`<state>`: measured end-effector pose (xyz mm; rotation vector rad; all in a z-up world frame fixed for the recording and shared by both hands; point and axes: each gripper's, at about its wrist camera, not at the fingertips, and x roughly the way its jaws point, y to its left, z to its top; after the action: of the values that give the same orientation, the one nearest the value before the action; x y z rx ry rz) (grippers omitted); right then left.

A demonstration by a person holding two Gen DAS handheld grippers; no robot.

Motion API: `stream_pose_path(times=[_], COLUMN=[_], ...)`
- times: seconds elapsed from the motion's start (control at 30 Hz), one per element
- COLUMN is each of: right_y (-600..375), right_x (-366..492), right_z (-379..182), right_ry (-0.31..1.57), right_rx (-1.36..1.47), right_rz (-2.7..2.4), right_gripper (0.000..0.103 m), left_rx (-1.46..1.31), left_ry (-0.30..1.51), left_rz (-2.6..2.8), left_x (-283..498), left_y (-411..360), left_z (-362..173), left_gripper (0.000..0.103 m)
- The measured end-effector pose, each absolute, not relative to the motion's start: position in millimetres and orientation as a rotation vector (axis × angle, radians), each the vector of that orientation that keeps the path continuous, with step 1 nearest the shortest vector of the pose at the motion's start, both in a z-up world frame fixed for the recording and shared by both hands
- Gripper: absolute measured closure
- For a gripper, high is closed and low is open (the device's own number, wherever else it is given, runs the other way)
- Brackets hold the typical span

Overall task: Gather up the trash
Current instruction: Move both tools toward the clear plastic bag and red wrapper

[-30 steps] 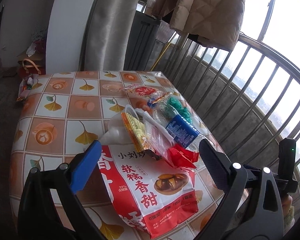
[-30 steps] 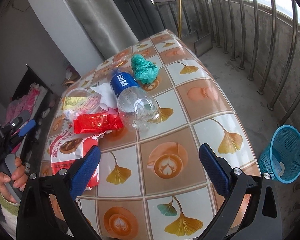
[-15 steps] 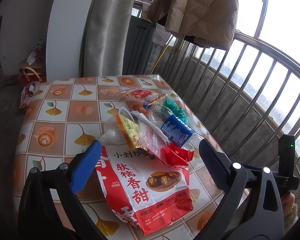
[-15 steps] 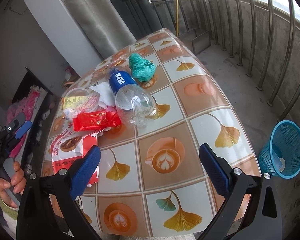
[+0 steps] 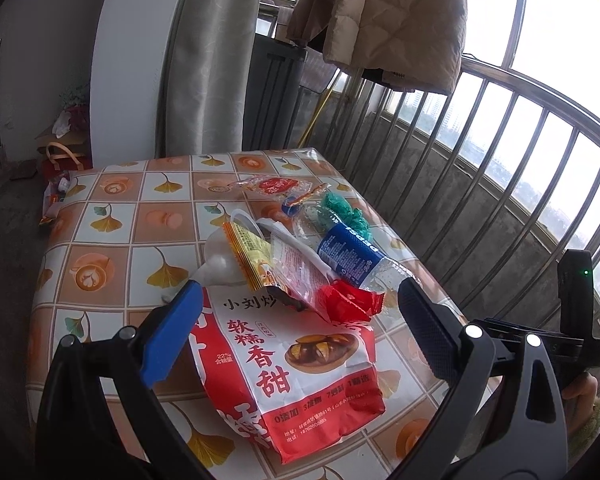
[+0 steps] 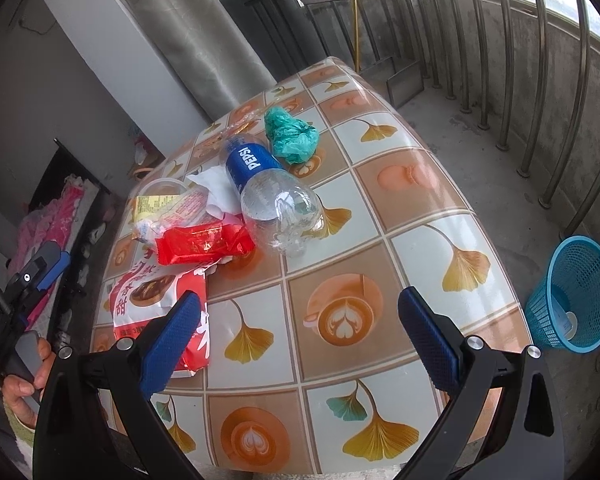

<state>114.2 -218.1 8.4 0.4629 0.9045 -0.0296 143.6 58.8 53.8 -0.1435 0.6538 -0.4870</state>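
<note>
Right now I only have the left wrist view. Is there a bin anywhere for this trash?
Observer: Yes. A blue mesh basket stands on the floor beside the table, near the railing.
Operator: Anything in it already?
Observer: A small pale item lies at its bottom; I cannot tell what.
Operator: Is my right gripper holding anything?
Observer: No. The right gripper is open over bare tablecloth, and the Pepsi bottle lies ahead of it.

In front of you, trash lies heaped on the table: a flat red snack bag (image 5: 288, 364), a crumpled red wrapper (image 6: 204, 242) atop it, a clear Pepsi bottle (image 6: 268, 188) on its side, a green plastic wad (image 6: 292, 140) beside the bottle.
</note>
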Motion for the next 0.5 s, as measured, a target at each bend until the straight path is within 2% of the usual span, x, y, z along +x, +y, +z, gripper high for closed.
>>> stream_pose_path(times=[0.5], right_y=[-221], right_x=[115], right_z=[8], right_ry=[0.886], right_rx=[0.49], right_rz=[-0.033], right_gripper=[0.007], left_rx=[-0.101], left_ry=[0.648], left_rz=[-0.496], left_x=[142], left_y=[46], left_z=[59], left_gripper=[0.009])
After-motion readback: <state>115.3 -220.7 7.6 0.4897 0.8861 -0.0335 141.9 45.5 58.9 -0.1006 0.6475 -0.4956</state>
